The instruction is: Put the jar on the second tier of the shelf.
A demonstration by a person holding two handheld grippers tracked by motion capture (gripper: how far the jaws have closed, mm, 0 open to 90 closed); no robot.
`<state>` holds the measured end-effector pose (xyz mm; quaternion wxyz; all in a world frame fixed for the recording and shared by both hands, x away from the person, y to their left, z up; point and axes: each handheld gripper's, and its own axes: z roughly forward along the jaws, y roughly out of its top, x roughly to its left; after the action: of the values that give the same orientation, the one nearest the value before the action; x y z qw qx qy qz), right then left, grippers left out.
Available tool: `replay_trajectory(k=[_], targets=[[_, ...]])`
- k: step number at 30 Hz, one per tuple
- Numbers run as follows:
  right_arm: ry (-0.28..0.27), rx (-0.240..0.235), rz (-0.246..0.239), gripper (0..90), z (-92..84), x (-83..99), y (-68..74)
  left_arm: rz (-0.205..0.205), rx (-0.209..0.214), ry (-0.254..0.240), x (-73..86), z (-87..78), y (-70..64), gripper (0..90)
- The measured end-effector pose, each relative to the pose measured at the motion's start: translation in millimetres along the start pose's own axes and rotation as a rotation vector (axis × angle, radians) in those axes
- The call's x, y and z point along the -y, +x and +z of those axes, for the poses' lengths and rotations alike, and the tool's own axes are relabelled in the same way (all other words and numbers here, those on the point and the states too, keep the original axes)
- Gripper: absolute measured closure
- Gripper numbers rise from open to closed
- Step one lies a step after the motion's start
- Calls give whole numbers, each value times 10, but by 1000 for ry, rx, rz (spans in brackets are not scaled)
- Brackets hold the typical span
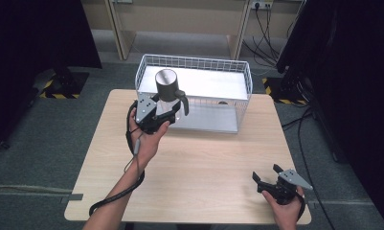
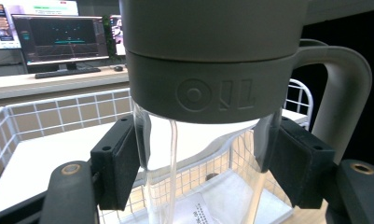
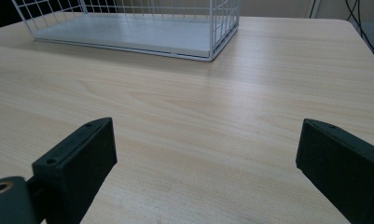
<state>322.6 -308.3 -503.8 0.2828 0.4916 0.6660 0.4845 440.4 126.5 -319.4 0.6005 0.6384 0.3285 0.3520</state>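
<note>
Clear glass is sitting pinched between the 2 pads of my left tongs (image 1: 166, 111): I am holding the oil bottle (image 1: 168, 91) upright by its body, below the grey collar, lifted off the tabletop (image 1: 204, 158) at the near left corner of the white wire basket (image 1: 237, 72). My right tongs (image 1: 268, 176) are resting spread and empty, well apart. I judge the pickup done; lowering the bottle into the basket is what remains.

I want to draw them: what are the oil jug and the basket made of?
Oil jug: body looks like clear glass or plastic, since the basket shows through it; the matte grey top looks plastic, with OIL moulded in. Basket: thin white wire, probably coated metal, in an open grid.
</note>
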Motion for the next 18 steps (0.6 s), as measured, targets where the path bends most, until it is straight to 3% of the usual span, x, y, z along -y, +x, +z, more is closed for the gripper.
replay_trajectory(k=[18], targets=[[2, -2, 5, 53, 1, -1, -2, -17, -63, -8, -280, 162, 171, 305]])
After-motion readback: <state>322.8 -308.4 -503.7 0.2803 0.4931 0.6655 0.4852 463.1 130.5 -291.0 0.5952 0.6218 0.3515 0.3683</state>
